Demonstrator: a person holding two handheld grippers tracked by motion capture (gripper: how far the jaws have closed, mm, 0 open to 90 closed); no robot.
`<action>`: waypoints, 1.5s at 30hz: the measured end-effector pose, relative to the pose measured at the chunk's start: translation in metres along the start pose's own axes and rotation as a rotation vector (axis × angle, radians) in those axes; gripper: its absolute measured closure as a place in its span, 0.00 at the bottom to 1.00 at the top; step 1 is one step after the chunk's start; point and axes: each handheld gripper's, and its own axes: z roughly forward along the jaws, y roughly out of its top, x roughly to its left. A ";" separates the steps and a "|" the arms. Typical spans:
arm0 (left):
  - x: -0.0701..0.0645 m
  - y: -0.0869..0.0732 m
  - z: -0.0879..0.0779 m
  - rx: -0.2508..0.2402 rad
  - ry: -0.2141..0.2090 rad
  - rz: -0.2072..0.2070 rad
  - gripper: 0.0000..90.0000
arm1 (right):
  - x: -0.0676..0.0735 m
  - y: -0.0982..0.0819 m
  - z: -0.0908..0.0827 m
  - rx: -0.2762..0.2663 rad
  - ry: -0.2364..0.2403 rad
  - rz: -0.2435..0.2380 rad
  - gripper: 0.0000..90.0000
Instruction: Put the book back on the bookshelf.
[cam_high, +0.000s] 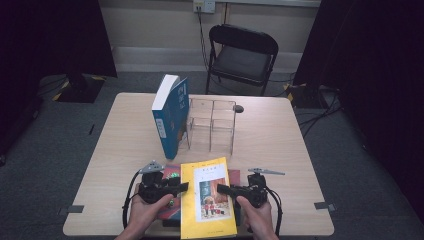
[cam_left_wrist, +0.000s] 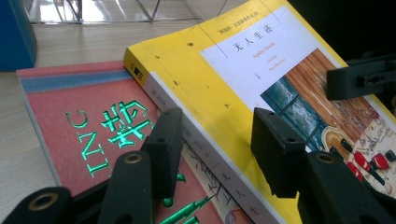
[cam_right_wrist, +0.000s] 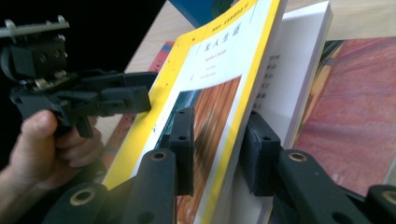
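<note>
- While both hands rest at the near edge of the table (cam_high: 125, 125), the yellow book (cam_high: 207, 197) lies between them on a red book (cam_left_wrist: 70, 126), its long axis running away from the person toward the clear rack (cam_high: 212, 122)
- Left gripper (cam_high: 175, 189) comes at the spine side: in the left gripper view (cam_left_wrist: 212, 154) its jaws straddle the white spine, one over the red cover, one over the yellow; they look spread, and I can't make out a pad pressing
- Right gripper (cam_high: 225, 190) has the opposite long edge, and in the right gripper view (cam_right_wrist: 217, 149) its jaws pinch the front cover and some pages, one pad on the picture side, the other against the page block
- That side of the book looks raised off the red one, so I'd judge the right hand the nearer to lifting it
- Ahead stand the blue book (cam_high: 170, 117), upright and just beside the rack, well apart from the yellow one; bare tabletop lies between
- Room to move is forward and upward; the near edge sits close under the book, so pulling back risks tipping it off
</note>
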 end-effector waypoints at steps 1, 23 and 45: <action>0.000 0.000 0.000 -0.001 -0.001 -0.001 0.59 | -0.001 0.001 0.002 -0.001 0.004 -0.011 0.77; 0.003 0.005 0.004 -0.005 -0.027 -0.004 0.45 | -0.001 0.037 0.031 0.072 0.173 -0.127 0.90; 0.002 0.007 0.012 0.010 -0.195 -0.043 0.31 | 0.023 0.037 0.023 0.006 0.212 -0.244 0.94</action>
